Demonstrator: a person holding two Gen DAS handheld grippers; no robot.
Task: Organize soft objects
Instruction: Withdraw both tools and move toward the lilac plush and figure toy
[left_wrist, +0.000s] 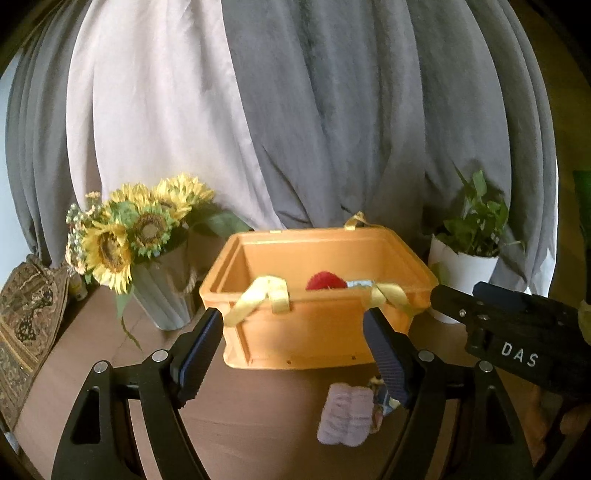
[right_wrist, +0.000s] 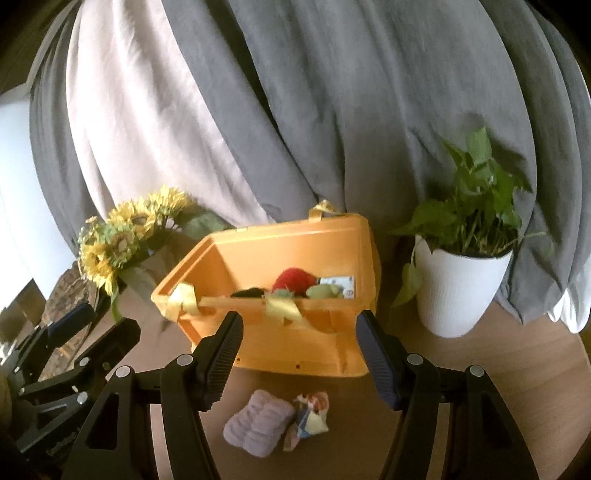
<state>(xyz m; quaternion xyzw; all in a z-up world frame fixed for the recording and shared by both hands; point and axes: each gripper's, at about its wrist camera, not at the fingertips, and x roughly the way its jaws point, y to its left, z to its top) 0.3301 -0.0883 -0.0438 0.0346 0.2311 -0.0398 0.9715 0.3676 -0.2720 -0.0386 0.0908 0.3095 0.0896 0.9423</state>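
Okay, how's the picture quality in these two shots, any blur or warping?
Left wrist view: strong fisheye bending, dark corners, orange bin fairly sharp, lavender cloth soft. Right wrist view: same warping, potted plant and curtains slightly smeared, bright glare at the left edge.

Home – curtains, sunflowers, potted plant.

Count, both wrist views.

Orange crate: 1, with yellow ribbon handles; 3 handles visible.

Soft items inside the crate, as far as visible: 1 red, 1 dark, 2 greenish, 1 pale blue patterned piece; the rim hides any others.

Soft items on the worktop in front of the crate: 2, namely 1 lilac folded cloth and 1 multicoloured piece.

Sunflower bouquets in a vase: 1.

Potted green plants in a white pot: 1.

Tongs: 2 pairs, left and right.
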